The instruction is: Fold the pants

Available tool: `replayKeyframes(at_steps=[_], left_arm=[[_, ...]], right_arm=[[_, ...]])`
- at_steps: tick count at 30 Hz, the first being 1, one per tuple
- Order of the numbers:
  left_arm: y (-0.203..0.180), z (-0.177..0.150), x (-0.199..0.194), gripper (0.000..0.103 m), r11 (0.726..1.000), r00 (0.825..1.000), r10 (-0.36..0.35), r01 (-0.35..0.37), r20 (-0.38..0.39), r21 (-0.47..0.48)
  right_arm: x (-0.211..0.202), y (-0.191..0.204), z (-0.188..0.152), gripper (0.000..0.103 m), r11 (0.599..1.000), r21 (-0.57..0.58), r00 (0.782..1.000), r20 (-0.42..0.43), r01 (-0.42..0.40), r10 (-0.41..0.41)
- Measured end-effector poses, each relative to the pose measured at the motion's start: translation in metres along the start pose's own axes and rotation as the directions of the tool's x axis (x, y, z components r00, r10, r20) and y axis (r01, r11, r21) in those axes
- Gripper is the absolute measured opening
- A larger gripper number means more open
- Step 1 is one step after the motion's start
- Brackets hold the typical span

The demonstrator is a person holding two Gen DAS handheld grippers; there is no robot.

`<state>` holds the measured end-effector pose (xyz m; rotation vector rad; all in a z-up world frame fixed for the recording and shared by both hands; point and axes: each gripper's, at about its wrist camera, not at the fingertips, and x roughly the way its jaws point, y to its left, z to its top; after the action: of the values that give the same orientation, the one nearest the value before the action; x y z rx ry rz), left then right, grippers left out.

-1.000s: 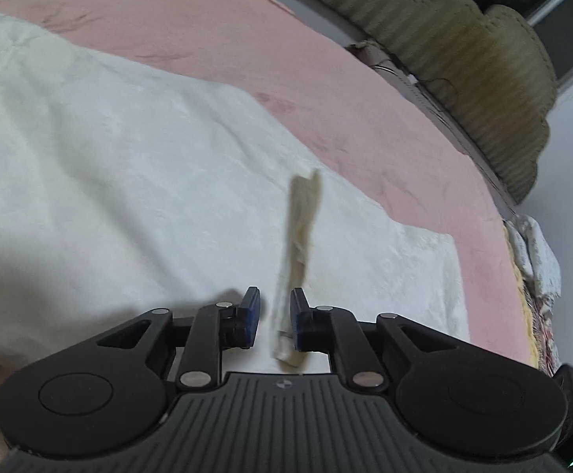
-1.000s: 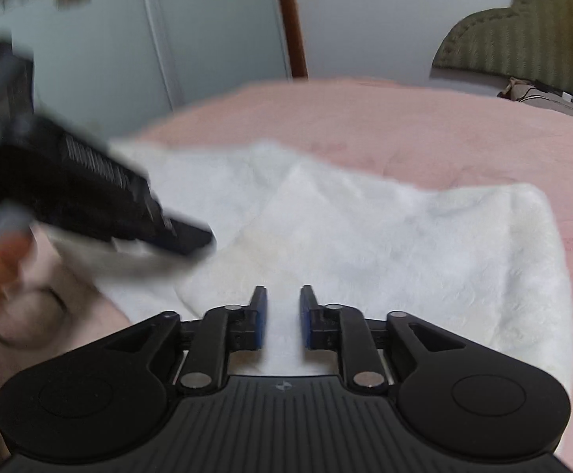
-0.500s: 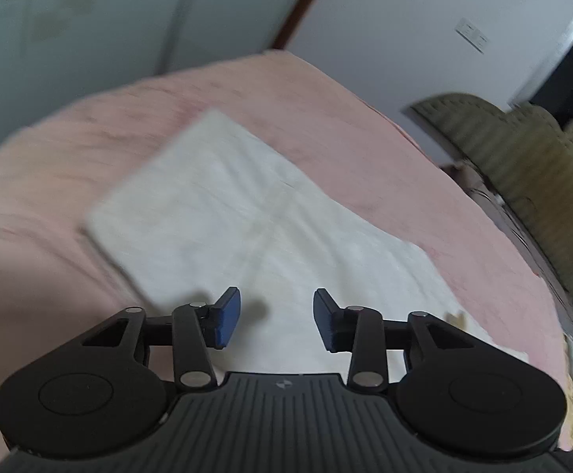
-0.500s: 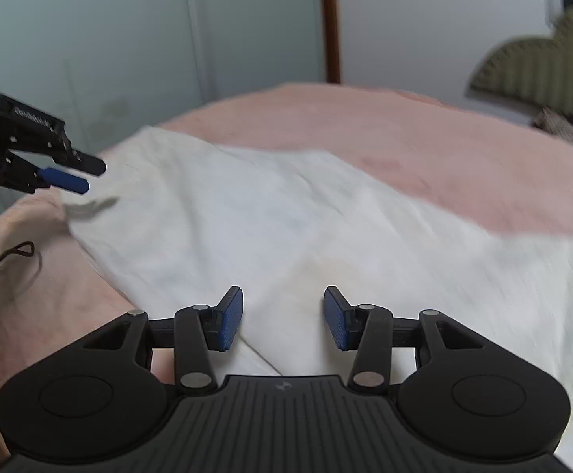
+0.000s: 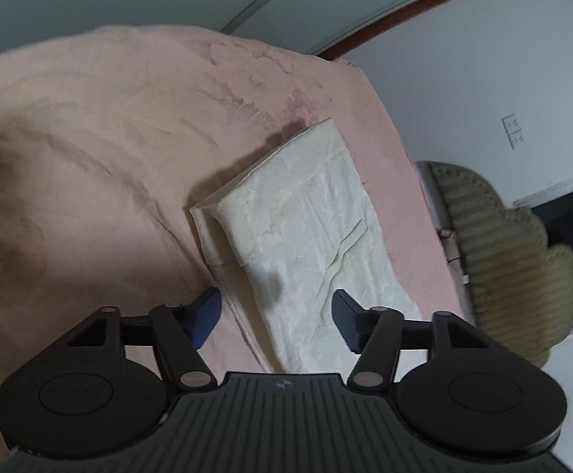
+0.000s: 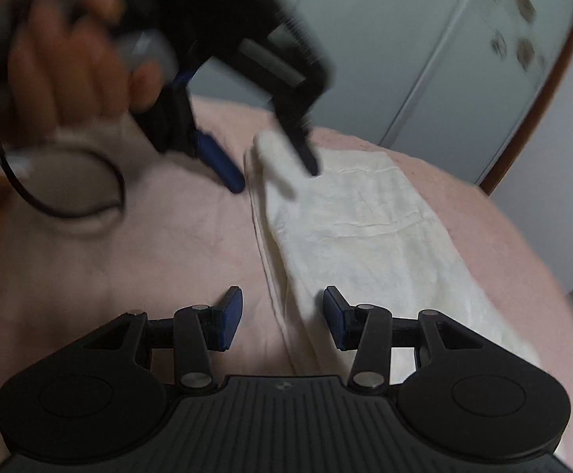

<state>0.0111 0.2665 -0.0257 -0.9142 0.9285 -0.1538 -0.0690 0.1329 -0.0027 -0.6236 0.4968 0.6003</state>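
The cream pants (image 5: 306,213) lie folded into a long narrow strip on the pink bedcover (image 5: 101,149). My left gripper (image 5: 276,315) hovers over the strip's near part, its jaws opening, the pads clear of the cloth. In the right wrist view the pants (image 6: 365,228) run away from me. My right gripper (image 6: 282,315) stands open astride their left folded edge, not pressing it. The left gripper (image 6: 270,165), blurred and held by a hand (image 6: 62,63), hangs over the far left corner of the pants.
A black cable (image 6: 69,205) loops on the bedcover under the hand. A tufted olive headboard (image 5: 503,260) stands at the right, past the bed's edge. Pale wardrobe doors (image 6: 444,59) and a white wall with a socket (image 5: 513,134) lie behind.
Both grippers have opened wider and rolled. The left let go of a cream strip of cloth and swung round. The right slid to the pants' left edge.
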Motion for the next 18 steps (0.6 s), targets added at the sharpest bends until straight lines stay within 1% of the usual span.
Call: replayKeyframes(at_steps=[2,4,5,6,7,8,9,10,11,12,13,14,15,16,18], left_arm=[[0.007,0.002,0.008,0.071,0.998,0.999,-0.046,0.046,-0.019,-0.045],[0.012,0.003,0.013,0.074,0.995,0.997,-0.078,0.075,-0.027,-0.071],[0.013,0.003,0.015,0.077,0.993,0.995,-0.092,0.090,-0.024,-0.080],[0.014,0.004,0.016,0.082,0.990,0.994,-0.109,0.107,-0.020,-0.091],[0.015,0.004,0.018,0.084,0.987,0.992,-0.127,0.124,-0.015,-0.104],[0.014,0.004,0.019,0.089,0.984,0.990,-0.139,0.138,-0.009,-0.113],[0.015,0.005,0.021,0.090,0.982,0.989,-0.149,0.147,-0.003,-0.119],[0.014,0.006,0.023,0.090,0.981,0.988,-0.153,0.152,0.002,-0.121],[0.012,0.008,0.026,0.090,0.981,0.988,-0.154,0.153,0.007,-0.121],[0.010,0.010,0.029,0.090,0.981,0.988,-0.156,0.157,0.013,-0.116],[0.008,0.012,0.033,0.090,0.982,0.987,-0.157,0.158,0.022,-0.107],[0.004,0.016,0.037,0.090,0.983,0.988,-0.153,0.155,0.028,-0.098],[0.001,0.019,0.040,0.090,0.985,0.989,-0.148,0.150,0.031,-0.088],[0.000,0.022,0.045,0.090,0.986,0.990,-0.140,0.142,0.029,-0.085],[-0.003,0.028,0.050,0.090,0.988,0.990,-0.134,0.138,0.047,-0.073]], right_arm=[[0.007,0.013,0.004,0.045,0.995,-0.073,0.997,0.011,0.074,-0.074],[0.017,0.021,0.008,0.044,0.982,-0.127,0.990,0.018,0.138,-0.137],[0.022,0.023,0.009,0.043,0.978,-0.142,0.988,0.021,0.154,-0.153],[0.026,0.022,0.010,0.035,0.980,-0.136,0.989,0.028,0.148,-0.145],[0.028,0.017,0.012,0.031,0.987,-0.108,0.992,0.029,0.123,-0.120],[0.030,0.009,0.015,0.030,0.995,-0.048,0.995,0.029,0.092,-0.091],[0.029,-0.003,0.016,0.029,0.998,0.036,0.998,0.032,0.053,-0.054],[0.027,-0.020,0.017,0.029,0.989,0.150,0.999,0.041,0.001,-0.007],[0.025,-0.040,0.015,0.029,0.957,0.283,0.997,0.061,-0.060,0.045],[0.022,-0.062,0.012,0.029,0.901,0.416,0.991,0.090,-0.126,0.097],[0.021,-0.081,0.008,0.029,0.836,0.515,0.982,0.122,-0.189,0.147],[0.020,-0.097,0.004,0.029,0.768,0.581,0.963,0.161,-0.270,0.216],[0.019,-0.112,-0.001,0.029,0.701,0.618,0.934,0.214,-0.356,0.285],[0.017,-0.123,-0.005,0.029,0.666,0.640,0.923,0.248,-0.385,0.295],[0.021,-0.142,-0.012,0.029,0.635,0.689,0.937,0.228,-0.348,0.266]])
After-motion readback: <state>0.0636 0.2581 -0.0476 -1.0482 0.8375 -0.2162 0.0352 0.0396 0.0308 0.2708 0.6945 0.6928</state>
